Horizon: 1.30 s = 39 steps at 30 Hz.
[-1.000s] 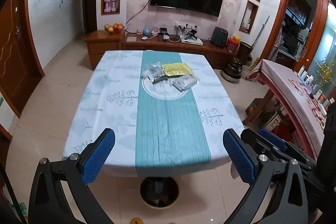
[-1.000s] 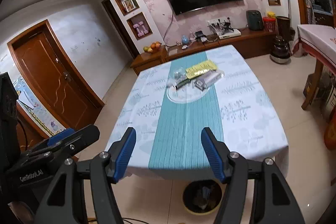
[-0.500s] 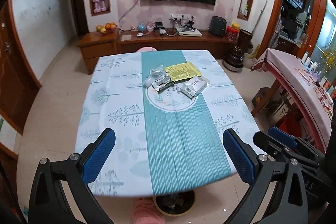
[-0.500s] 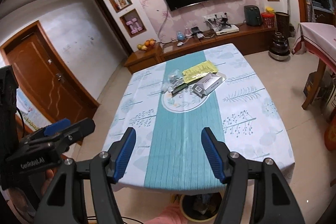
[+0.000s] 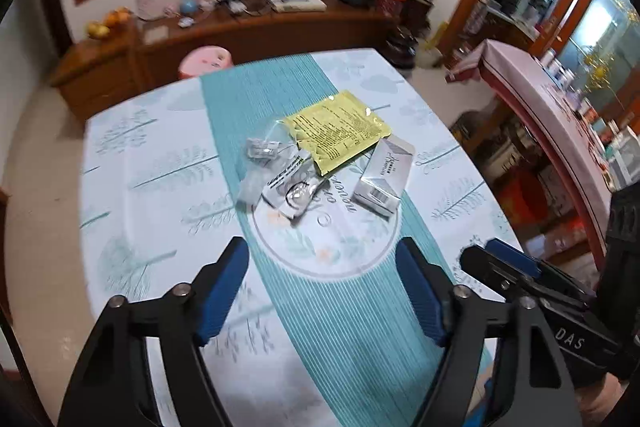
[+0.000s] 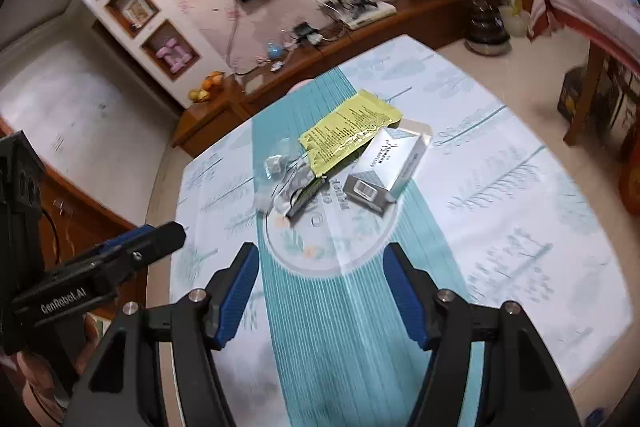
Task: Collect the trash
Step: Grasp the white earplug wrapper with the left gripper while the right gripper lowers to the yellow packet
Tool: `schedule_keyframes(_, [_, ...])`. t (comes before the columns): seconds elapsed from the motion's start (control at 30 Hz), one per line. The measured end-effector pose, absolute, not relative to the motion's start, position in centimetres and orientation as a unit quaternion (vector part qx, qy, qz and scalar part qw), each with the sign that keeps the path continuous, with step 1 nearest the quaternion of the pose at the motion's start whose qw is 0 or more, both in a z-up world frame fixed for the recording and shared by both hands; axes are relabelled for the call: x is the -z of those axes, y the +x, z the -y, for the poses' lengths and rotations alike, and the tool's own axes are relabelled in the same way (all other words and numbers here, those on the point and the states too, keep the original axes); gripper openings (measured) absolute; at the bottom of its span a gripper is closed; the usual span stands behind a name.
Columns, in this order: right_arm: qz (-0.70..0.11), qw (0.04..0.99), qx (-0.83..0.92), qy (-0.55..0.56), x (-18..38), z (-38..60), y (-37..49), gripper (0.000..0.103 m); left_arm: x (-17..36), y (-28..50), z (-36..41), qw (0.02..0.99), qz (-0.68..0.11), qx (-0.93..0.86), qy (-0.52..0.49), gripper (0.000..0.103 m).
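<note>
Teal-striped cloth covers the tabletop point(image 5: 132, 195), where a yellow packet point(image 5: 338, 131), a grey carton point(image 5: 384, 177) and clear wrappers point(image 5: 280, 179) lie clustered mid-table. Left tool point(image 5: 322, 291), jaws just narrowing, and right tool point(image 6: 320, 287) hover unclenched, nothing between them.

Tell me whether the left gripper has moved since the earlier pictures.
Yes. The left gripper has come forward and down over the table: the yellow packet looms nearer, and its empty jaws have just been closing.
</note>
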State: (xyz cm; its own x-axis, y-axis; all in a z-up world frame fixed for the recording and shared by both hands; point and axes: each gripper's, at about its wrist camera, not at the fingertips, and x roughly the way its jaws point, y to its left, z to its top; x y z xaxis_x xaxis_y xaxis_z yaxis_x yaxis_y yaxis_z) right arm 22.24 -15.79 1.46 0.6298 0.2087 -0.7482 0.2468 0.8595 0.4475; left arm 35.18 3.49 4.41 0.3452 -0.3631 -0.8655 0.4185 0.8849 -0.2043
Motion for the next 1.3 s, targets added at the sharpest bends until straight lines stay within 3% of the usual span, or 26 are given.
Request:
schedule_keyframes(0.17, [-0.441, 0.846, 0.025, 0.297, 1.1, 16.0, 27.6, 0.056, -0.5, 39.9, -2.4, 0.794, -0.541, 0.275, 0.036, 0.073])
schedule_keyframes(0.23, [-0.445, 0.840, 0.021, 0.309, 2.0, 16.2, 29.3, 0.049, 1.0, 40.9, -1.8, 0.784, -0.550, 0.286, 0.040, 0.073])
schedule_keyframes(0.73, [-0.432, 0.818, 0.009, 0.381, 6.6, 18.1, 34.3, 0.049, 9.2, 46.1, 3.0, 0.741, -0.588, 0.306, 0.107, 0.072])
schedule_keyframes(1.3, [-0.448, 0.771, 0.034, 0.451, 10.3, 18.8, 39.3, 0.049, 11.2, 48.4, 4.6, 0.740, -0.576, 0.312, 0.156, 0.069])
